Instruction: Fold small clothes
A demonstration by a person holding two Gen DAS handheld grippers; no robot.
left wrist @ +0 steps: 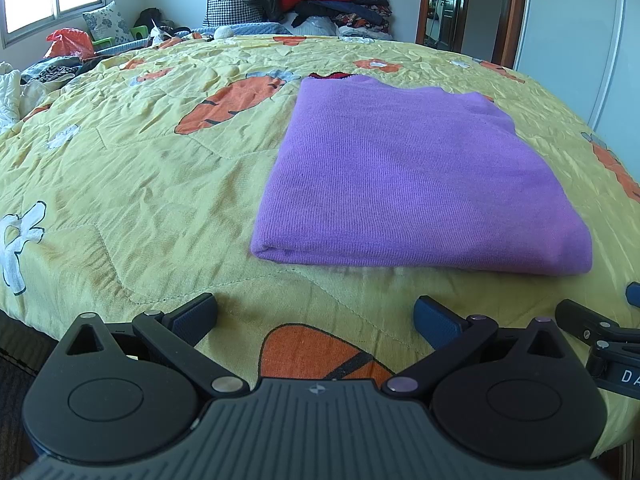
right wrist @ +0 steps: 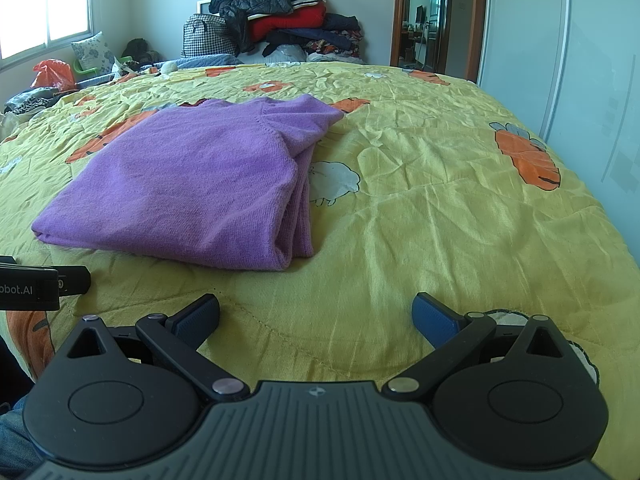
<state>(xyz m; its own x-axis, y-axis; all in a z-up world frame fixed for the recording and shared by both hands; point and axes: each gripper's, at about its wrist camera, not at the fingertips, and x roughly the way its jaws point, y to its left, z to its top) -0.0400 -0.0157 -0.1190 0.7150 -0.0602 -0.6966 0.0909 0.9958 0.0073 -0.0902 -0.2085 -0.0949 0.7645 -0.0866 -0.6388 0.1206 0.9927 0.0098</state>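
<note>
My left gripper [left wrist: 316, 316] hangs low over the yellow bedspread [left wrist: 120, 168], fingers spread wide with nothing between them. My right gripper [right wrist: 316, 314] is just as wide open and empty, close beside the left one. The purple sweater [left wrist: 400, 176] lies folded flat on the bedspread just ahead of both, touched by neither. A pile of clothes [right wrist: 288, 16] sits against the far wall.

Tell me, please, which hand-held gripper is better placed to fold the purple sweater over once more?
Probably the right hand-held gripper: the purple sweater's loose layered edge faces it. The left hand-held gripper, also open, faces only the closed fold.
</note>
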